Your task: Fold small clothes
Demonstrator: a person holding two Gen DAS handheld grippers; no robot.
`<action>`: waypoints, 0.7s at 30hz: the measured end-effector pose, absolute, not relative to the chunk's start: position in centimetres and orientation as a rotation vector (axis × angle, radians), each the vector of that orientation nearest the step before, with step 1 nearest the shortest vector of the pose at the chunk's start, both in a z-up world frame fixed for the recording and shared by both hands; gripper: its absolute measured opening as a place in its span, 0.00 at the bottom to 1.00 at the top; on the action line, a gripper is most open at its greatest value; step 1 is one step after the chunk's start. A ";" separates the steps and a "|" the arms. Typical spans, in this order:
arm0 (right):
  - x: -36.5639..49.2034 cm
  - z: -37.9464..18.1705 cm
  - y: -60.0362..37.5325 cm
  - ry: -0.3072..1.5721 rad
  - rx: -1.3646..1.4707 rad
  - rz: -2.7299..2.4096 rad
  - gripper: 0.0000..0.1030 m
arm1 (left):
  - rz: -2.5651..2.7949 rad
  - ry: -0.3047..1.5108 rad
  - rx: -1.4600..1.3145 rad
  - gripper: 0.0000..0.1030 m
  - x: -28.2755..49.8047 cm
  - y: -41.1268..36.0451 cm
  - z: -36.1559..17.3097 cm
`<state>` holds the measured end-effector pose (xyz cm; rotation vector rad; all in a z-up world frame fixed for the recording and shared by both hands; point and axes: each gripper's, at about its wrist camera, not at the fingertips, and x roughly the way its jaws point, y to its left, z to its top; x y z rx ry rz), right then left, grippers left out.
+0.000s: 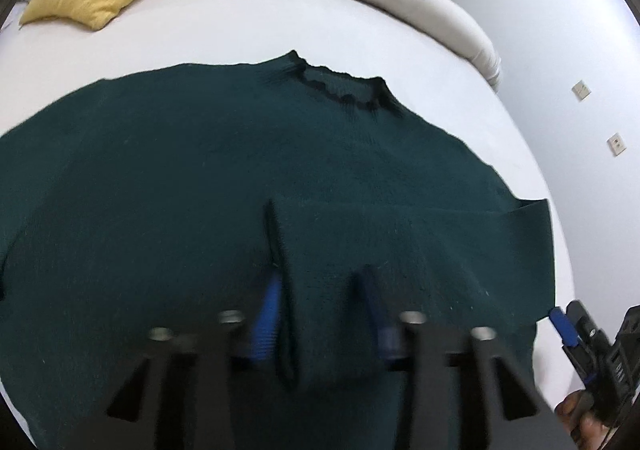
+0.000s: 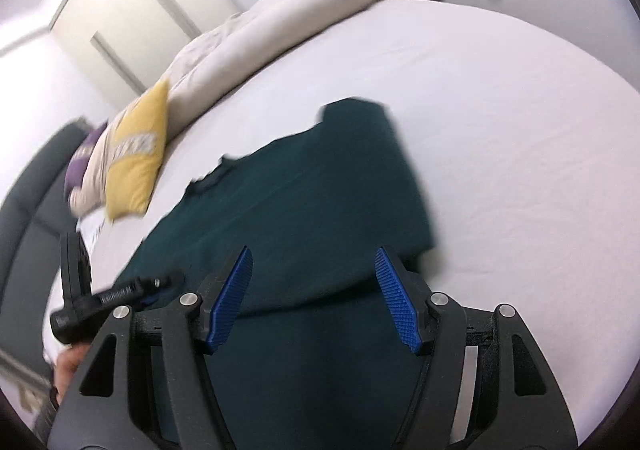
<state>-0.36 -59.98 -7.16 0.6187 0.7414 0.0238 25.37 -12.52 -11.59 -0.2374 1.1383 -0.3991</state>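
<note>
— While the hem is pinched, how is the left gripper (image 1: pixel 320 314) set?

— Its blue pads (image 1: pixel 266 324) are closed on a raised ridge of the dark green knit sweater (image 1: pixel 200 178), which is spread on the white bed sheet (image 1: pixel 224 10), neckline (image 1: pixel 340 84) farthest away.

— And the right gripper (image 2: pixel 316 298)?

— It is held wide, gripping nothing, above the hem's other end. The long axis is judged to run hem to collar, straight ahead of both.
</note>
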 end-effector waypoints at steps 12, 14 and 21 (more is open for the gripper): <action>2.2 -9.8 -63.0 0.750 0.863 0.051 0.61 | -0.391 0.881 -0.320 0.08 25.3 -6.6 -5.9; 1.7 -9.7 -63.7 0.743 0.883 0.035 0.61 | -0.344 0.873 -0.356 0.08 26.3 -4.8 -6.4; 3.7 -9.3 -64.1 0.779 0.785 -0.062 0.62 | -0.300 0.978 -0.336 0.08 28.0 -3.2 -11.5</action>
